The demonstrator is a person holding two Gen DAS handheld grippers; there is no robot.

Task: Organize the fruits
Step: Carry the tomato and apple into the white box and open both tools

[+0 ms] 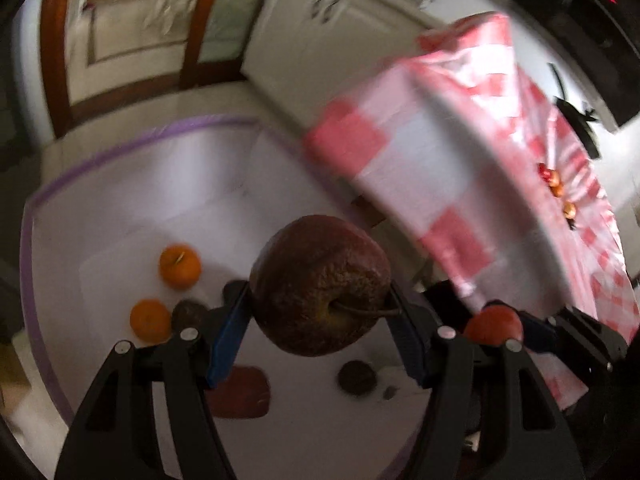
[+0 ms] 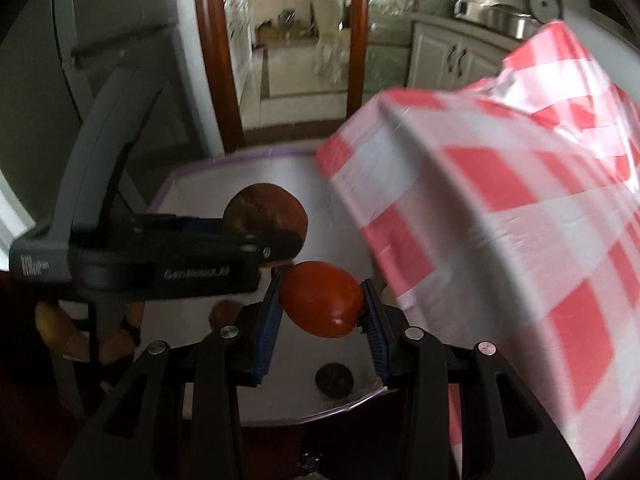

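Observation:
My left gripper (image 1: 320, 304) is shut on a large dark red apple (image 1: 320, 284) and holds it above a white box with a purple rim (image 1: 36, 200). In the box lie two oranges (image 1: 180, 266) (image 1: 150, 319) and several dark fruits (image 1: 356, 377). My right gripper (image 2: 320, 304) is shut on a red tomato (image 2: 322, 299), held over the same box (image 2: 208, 165). The left gripper (image 2: 276, 246) with its apple (image 2: 264, 208) shows in the right wrist view, just left of the tomato. The right gripper's tomato (image 1: 494, 322) shows in the left wrist view.
A table with a red and white checked cloth (image 1: 460, 152) (image 2: 520, 220) stands right of the box, with several small fruits (image 1: 554, 182) on top. White cabinets (image 1: 320, 32) and a wooden door frame (image 2: 216, 60) lie behind. A yellow fruit (image 2: 50, 322) sits at the lower left.

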